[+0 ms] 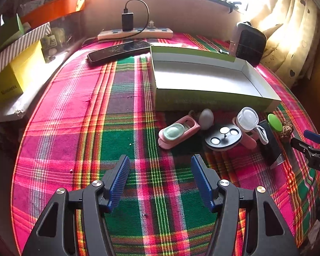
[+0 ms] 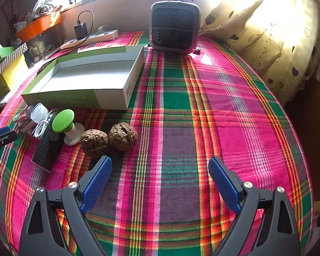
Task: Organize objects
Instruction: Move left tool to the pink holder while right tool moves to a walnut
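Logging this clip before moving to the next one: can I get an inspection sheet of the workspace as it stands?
Surface: plaid cloth covers the table, flat, no spills seen.
Job's things: open box is empty; small items lie in a row in front of it: pink case, grey egg shape, black disc, clear-capped jar, black grater, green-topped knob, two walnuts touching each other.
Clutter: phone, small fan, stacked boxes at the left edge.
Grippers: left gripper and right gripper both open, holding nothing, above the cloth.
Cables: power strip with a charger and its lead; a coiled white cord by the jar.
Surroundings: window, curtain.
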Motion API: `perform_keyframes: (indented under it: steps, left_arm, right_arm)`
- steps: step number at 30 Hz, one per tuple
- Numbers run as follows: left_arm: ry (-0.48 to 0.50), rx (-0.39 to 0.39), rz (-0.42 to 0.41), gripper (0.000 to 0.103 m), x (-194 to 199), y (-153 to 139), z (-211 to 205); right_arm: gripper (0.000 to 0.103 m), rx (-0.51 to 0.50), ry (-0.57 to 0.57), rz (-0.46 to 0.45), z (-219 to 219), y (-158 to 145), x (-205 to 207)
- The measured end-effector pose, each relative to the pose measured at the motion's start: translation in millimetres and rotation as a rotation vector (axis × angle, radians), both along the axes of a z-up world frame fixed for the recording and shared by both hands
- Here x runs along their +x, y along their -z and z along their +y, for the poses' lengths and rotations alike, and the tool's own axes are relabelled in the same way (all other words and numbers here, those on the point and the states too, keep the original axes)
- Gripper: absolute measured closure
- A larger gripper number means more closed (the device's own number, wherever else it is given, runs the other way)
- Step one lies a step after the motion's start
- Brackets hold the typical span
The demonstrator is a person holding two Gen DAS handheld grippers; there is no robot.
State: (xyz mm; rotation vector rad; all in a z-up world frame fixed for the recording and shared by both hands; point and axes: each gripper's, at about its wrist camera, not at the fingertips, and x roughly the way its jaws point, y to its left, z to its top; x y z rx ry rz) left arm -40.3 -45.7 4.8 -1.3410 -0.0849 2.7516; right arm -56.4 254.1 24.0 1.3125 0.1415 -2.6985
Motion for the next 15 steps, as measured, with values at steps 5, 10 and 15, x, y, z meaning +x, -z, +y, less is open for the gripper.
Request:
perform_keyframes:
  steps: [5,10,15]
  left_arm:
    - [0.031,-0.035,0.006,0.044,-12.2,-2.7,1.5]
    - [0.055,-0.043,0.001,0.044,-22.6,-3.1,2.7]
    - [0.078,-0.051,-0.008,0.044,-31.4,-2.2,8.2]
  right_arm:
    - [0.013,0.011,-0.027,-0.014,-5.8,3.8,-9.1]
    - [0.013,0.009,-0.044,-0.02,-6.0,4.4,-16.0]
    - [0.013,0.001,-0.067,-0.025,-7.6,5.3,-22.7]
